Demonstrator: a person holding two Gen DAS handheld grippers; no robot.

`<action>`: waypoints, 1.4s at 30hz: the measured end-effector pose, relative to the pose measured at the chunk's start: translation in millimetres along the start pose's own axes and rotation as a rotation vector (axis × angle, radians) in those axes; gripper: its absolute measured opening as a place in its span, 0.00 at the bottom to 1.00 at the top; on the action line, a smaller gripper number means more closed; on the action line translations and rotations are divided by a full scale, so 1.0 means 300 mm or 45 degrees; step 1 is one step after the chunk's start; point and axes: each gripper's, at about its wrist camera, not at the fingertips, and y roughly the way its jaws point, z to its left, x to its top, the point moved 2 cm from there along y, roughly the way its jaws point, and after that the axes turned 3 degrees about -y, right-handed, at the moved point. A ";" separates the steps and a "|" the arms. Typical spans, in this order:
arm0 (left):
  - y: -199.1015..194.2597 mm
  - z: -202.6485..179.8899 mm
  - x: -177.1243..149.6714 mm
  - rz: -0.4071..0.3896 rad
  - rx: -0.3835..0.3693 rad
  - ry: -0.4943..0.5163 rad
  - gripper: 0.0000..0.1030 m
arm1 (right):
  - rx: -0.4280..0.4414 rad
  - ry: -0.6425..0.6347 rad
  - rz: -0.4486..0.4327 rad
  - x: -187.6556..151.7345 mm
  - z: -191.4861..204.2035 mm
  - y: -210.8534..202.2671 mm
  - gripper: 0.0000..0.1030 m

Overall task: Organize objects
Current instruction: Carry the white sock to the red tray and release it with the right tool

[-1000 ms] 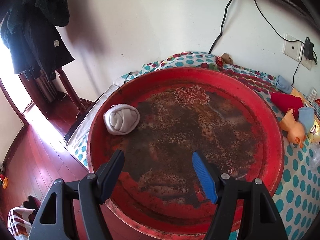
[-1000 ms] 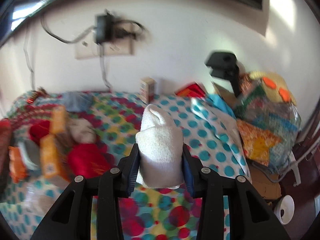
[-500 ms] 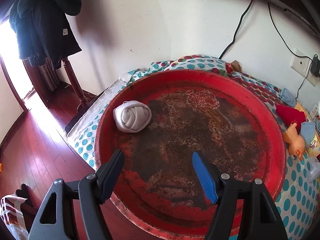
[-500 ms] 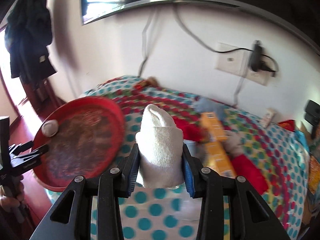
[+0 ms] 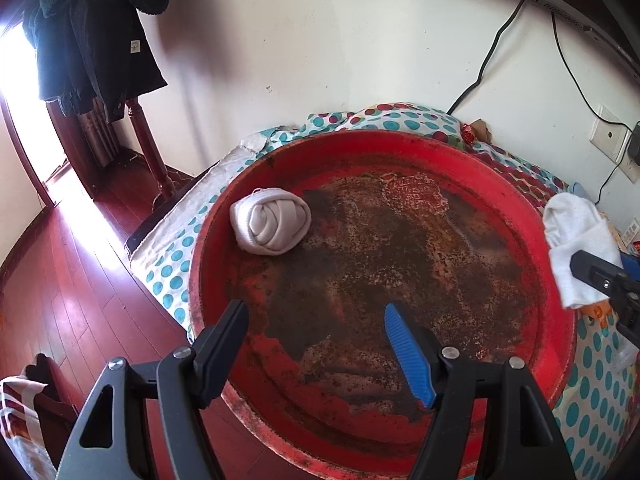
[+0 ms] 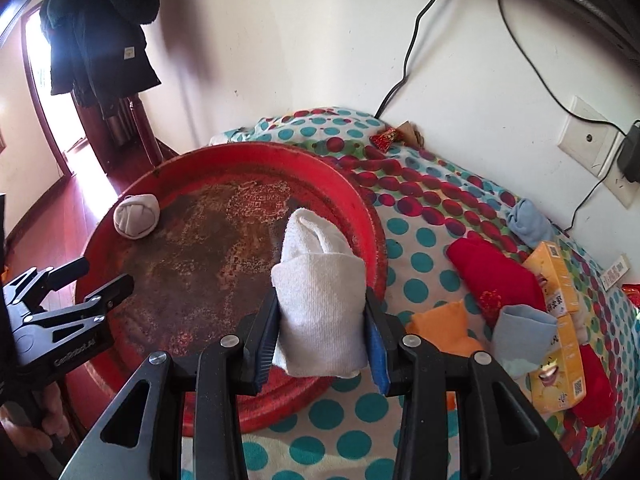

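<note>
**Red, white and polka dots**

The round tray is bright red at the rim, its floor mottled rusty brown and black. A rolled pale grey-white sock lies in it; another white ribbed sock shows beside black tongs with blue pads. The bed cover is white with teal, red and green dots. On it: a red cloth, light blue socks, yellow boxes. The floor is dark red wood.

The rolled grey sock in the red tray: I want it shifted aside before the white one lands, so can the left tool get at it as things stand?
Probably yes. The left tool is open and empty over the red tray, with only bare tray between it and the rolled grey sock.
</note>
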 end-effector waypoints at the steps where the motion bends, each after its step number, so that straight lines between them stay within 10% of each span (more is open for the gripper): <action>1: 0.003 -0.001 0.000 0.003 0.004 0.008 0.70 | -0.012 -0.011 0.009 0.007 0.003 0.019 0.36; 28: 0.025 0.028 0.003 0.011 0.027 -0.012 0.70 | -0.101 -0.120 0.118 0.084 0.082 0.269 0.38; 31: 0.027 0.027 0.005 0.012 0.021 -0.014 0.70 | -0.103 -0.144 0.120 0.085 0.086 0.271 0.43; 34: 0.028 0.028 0.006 0.014 0.015 -0.014 0.70 | -0.091 -0.139 0.086 0.086 0.086 0.252 0.70; 42: 0.034 0.015 0.005 0.019 0.016 0.009 0.70 | -0.083 -0.112 0.034 0.092 0.076 0.190 0.75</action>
